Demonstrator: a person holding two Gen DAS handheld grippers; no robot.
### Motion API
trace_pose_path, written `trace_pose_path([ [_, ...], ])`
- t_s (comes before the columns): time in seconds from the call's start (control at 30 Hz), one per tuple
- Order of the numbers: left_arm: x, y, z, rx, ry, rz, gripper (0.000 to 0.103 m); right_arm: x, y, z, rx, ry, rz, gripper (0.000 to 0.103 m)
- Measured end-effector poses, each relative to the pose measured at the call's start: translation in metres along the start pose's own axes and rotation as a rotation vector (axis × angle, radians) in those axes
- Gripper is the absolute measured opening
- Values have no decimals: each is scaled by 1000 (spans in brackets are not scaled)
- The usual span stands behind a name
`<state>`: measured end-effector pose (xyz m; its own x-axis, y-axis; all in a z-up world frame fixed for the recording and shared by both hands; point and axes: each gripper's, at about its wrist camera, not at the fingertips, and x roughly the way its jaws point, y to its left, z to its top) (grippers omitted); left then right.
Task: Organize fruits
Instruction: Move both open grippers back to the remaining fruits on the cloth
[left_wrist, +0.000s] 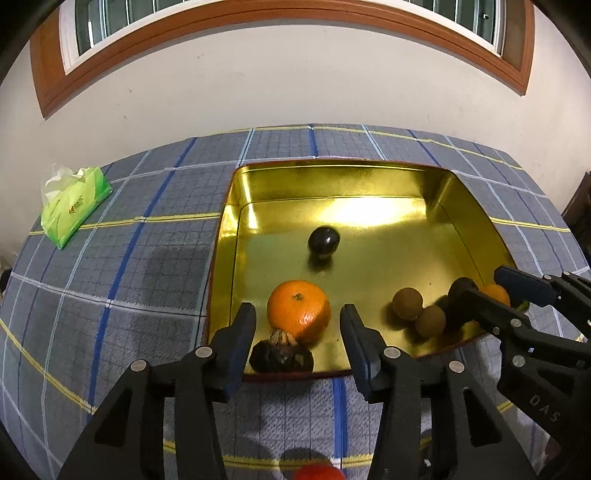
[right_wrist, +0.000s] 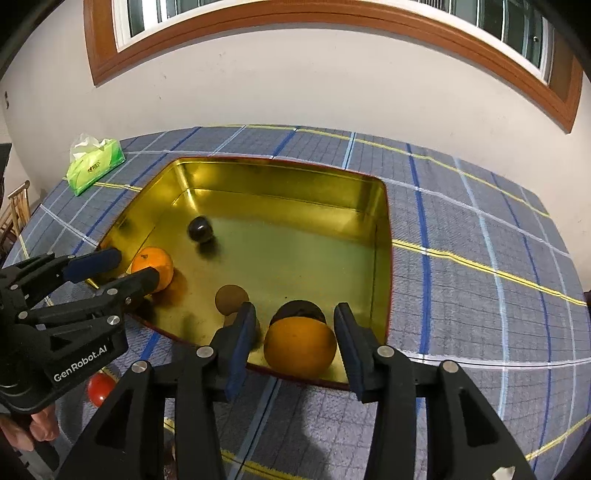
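So the fruit was all found inside the gold tin (left_wrist: 236, 206) on the plaid tablecloth (left_wrist: 110, 280). A big orange (left_wrist: 298, 309) was sat between the left gripper (left_wrist: 298, 315) fingers, jaws apart, no pad pressed on it, with a dark mangosteen (left_wrist: 280, 357) right in front. A second orange (right_wrist: 300, 348) was framed the same way by the right gripper (right_wrist: 295, 325), also parted. A dark plum (left_wrist: 323, 240) was seen mid-tin, two brown fruits (left_wrist: 407, 302) near the front. A green tissue pack (left_wrist: 74, 206) was left well off to the side.
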<state>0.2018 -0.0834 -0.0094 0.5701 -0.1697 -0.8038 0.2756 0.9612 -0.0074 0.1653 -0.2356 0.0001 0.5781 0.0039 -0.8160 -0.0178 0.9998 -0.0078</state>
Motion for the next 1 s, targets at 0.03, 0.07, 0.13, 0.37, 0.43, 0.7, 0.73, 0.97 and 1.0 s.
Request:
trace_pose_path([
  [0.03,-3,0,-1,-1,-4,-1,49,-3,0,-1,2,-3,3,42],
  [0.07,-7,1,-2,-3,-7,-2,49,-7,0,-1,4,-7,2,42],
  [0.13,-13,1,-5,-5,-14,-5,49,-14,2,-3,2,-14,0,42],
  [0.37,-49,6,-30,-10,-49,-12,49,-46,13,-27,7,-30,13,42],
  [0.43,-57,9,-43,-14,-52,-12,49,-54,16,-40,11,-26,16,42],
  [0.7,-78,27,-104,-52,-16,6,49,-71,32,-103,11,29,30,42],
  [0.73,-78,28,-111,-54,-9,10,49,-71,34,-109,9,36,30,42],
  [0.97,-76,42,-151,-97,36,38,49,-66,50,-138,-20,76,42,42],
  [1.0,-76,44,-154,-100,39,41,49,-65,53,-139,-25,78,41,42],
])
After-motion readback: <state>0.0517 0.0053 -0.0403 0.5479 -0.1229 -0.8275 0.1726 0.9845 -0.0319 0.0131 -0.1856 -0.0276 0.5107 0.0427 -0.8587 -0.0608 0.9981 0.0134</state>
